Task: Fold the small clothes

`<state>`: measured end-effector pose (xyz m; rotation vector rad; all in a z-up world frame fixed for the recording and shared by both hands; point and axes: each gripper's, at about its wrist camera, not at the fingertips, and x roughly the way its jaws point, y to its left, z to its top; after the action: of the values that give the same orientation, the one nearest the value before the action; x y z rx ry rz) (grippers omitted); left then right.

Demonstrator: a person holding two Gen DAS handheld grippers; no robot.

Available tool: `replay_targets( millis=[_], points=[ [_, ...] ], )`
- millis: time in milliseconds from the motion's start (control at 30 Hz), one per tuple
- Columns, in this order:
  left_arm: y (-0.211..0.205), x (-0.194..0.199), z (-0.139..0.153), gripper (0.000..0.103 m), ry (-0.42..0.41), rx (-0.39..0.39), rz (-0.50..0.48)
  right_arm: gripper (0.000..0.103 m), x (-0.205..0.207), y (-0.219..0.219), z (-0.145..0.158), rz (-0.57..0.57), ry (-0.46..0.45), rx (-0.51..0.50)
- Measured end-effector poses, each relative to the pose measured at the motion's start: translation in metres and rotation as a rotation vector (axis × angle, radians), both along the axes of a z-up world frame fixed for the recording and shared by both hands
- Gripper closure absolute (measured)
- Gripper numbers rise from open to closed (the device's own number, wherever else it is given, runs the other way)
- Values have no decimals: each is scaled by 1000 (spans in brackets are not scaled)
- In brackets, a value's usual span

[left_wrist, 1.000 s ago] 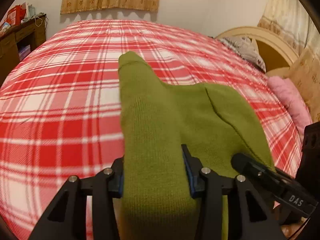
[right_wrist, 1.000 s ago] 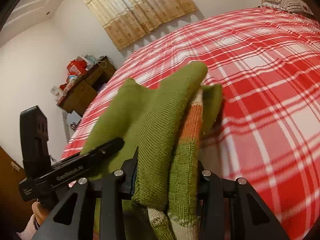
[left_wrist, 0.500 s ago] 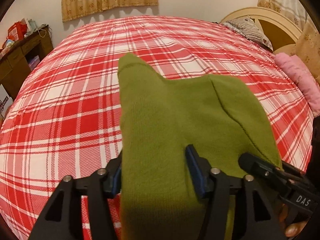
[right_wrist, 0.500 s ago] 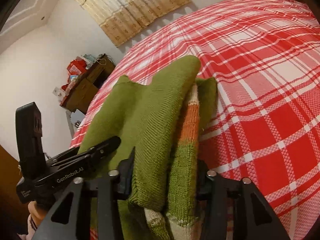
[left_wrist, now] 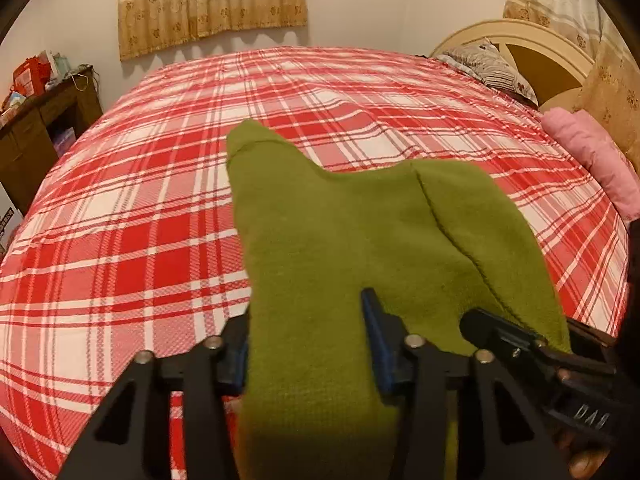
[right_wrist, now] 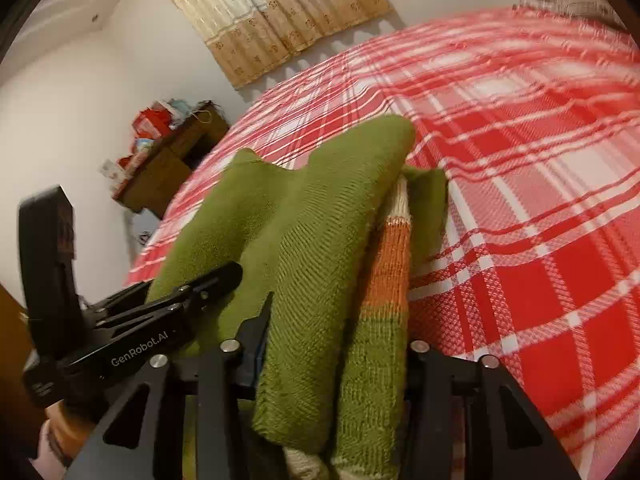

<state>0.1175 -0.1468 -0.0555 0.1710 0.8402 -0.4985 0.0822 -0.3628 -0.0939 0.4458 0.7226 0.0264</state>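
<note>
A small olive-green knit sweater (left_wrist: 360, 240) is held up over the red plaid bed (left_wrist: 120, 220). My left gripper (left_wrist: 308, 344) is shut on its near edge; the cloth fills the gap between the fingers and hangs forward over the bed. My right gripper (right_wrist: 336, 344) is shut on the same sweater (right_wrist: 320, 240), bunched in thick folds with an orange and cream striped band (right_wrist: 388, 264) showing. The two grippers are side by side; the right one shows in the left wrist view (left_wrist: 532, 352) and the left one in the right wrist view (right_wrist: 160, 320).
A wooden desk with clutter (left_wrist: 36, 120) stands left of the bed. A curved headboard (left_wrist: 520, 36), a patterned pillow (left_wrist: 488, 64) and a pink pillow (left_wrist: 592, 160) lie at the right. A curtain (left_wrist: 212, 0) hangs on the far wall.
Both grippers have risen and drawn back with the sweater, so more of the bed shows beyond it. The grip on the cloth is unchanged.
</note>
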Motion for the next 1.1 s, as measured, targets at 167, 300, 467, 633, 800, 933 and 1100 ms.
replay_targets(
  millis=[167,300,467,633,800,933,1100],
  points=[
    [15,-8,11,62,13,-29,22,64,-16,24,23,18,-38,-75],
    [27,-17,14,62,-4,-22,43,65,-25,38,28,21,-55,-45],
    [42,-24,18,62,-15,1,71,65,-32,57,28,22,-65,-13],
    [52,-27,19,62,-20,6,84,65,-35,71,33,23,-72,-1],
    [58,-33,20,62,-19,7,85,65,-41,80,37,21,-78,-8],
    [65,-37,21,62,-22,3,89,65,-45,88,40,26,-86,-10],
    [84,-41,27,62,-36,-8,110,65,-45,101,46,56,-100,-10]
  ],
)
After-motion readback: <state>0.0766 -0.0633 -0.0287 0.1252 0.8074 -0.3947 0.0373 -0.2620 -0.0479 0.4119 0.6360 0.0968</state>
